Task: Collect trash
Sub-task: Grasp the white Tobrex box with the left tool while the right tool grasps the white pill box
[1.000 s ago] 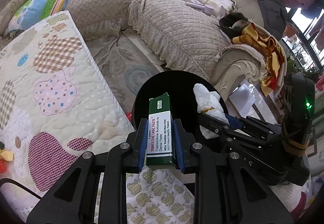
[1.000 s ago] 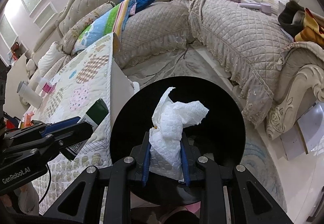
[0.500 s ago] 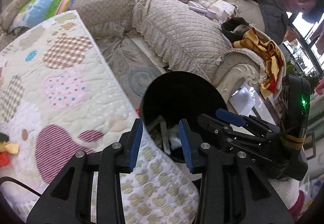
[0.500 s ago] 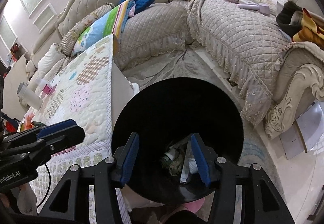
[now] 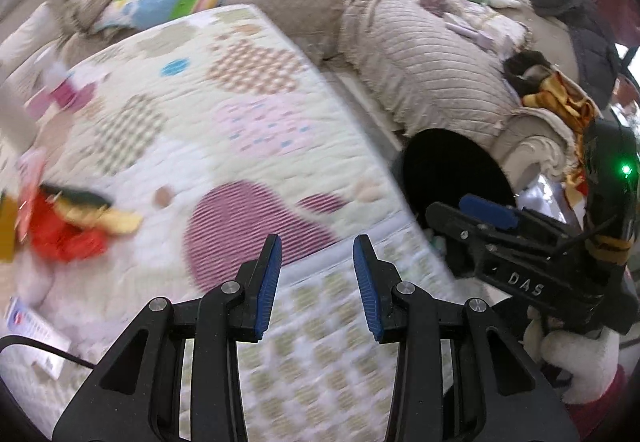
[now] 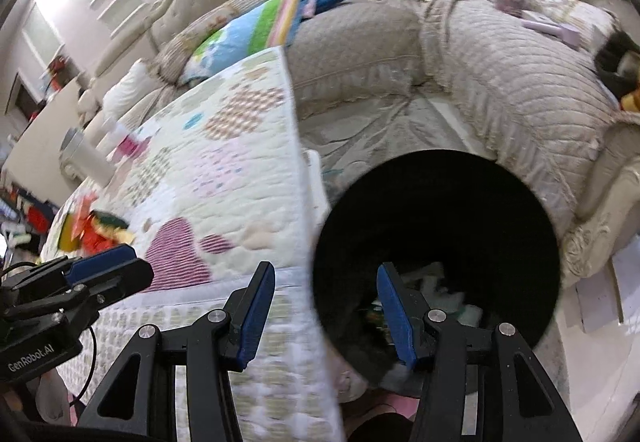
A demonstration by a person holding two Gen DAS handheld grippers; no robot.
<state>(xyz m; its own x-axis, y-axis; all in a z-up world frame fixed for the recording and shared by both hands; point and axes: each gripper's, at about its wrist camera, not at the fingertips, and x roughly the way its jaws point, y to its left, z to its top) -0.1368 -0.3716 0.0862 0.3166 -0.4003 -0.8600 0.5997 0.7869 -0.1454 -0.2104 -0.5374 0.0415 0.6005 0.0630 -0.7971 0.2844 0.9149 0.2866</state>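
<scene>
- Both your claws stand apart and empty: left gripper (image 5: 316, 282), right gripper (image 6: 326, 312).
- Discarded scraps lie inside the black bin (image 6: 436, 202).
- Colourful wrappers (image 5: 68, 222) remain on the quilted mat (image 5: 240, 130); collect them.

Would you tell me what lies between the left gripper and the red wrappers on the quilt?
Only bare quilt separates the left gripper from the red wrappers, in the left wrist view.

- The quilt (image 5: 248, 146) is coloured cream, with patches in pink dots, brown checks and purple stripes.
- The bin (image 6: 436, 202) is seen as black.
- The sofa (image 6: 520, 90) is coloured beige, with a stitched diamond pattern.
- The pillow (image 6: 256, 26) is striped blue, green and pink.
- The pads (image 5: 267, 282) are coloured blue on black fingers.
</scene>
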